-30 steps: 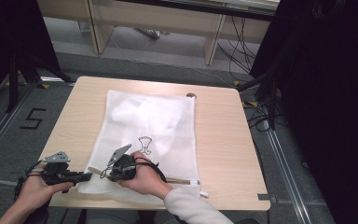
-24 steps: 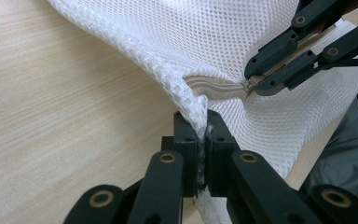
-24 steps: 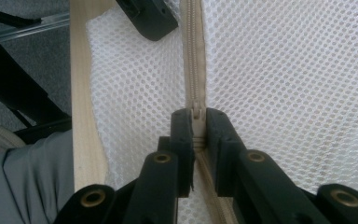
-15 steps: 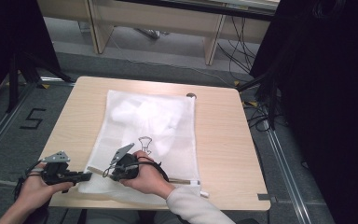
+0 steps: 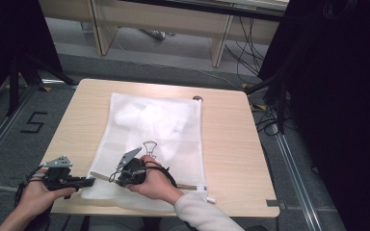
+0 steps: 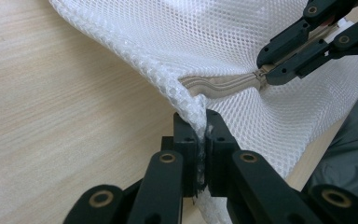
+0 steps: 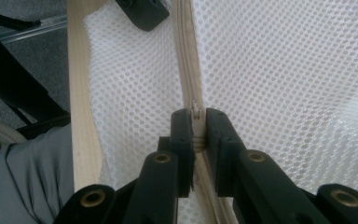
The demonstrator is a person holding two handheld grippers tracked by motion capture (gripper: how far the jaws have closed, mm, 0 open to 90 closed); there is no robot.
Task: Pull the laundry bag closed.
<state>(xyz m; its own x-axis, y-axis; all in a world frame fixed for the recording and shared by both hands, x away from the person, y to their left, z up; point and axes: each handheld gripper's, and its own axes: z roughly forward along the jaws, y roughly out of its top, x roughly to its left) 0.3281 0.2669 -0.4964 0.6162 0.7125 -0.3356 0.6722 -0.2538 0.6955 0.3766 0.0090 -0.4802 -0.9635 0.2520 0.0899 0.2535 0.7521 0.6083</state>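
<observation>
High view shows the white mesh bag [image 5: 151, 144] lying toward the surface's [image 5: 226, 144] near edge, where the left tool [image 5: 87, 181] pinches its corner as an anchor (keeping it taut) while the right tool [image 5: 112, 176] clamps the zipper pull [image 7: 195, 113].

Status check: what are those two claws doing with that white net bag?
Left gripper clamped on mesh bag corner. Right gripper pinching zipper pull. Nothing in the way.

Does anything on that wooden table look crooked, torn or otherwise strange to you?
Nothing looks damaged or spilled. The white mesh zip bag lies slightly askew on the light wooden table, its near edge hanging over the table's front. The left gripper pinches its corner; the right gripper clamps the beige zipper.
</observation>
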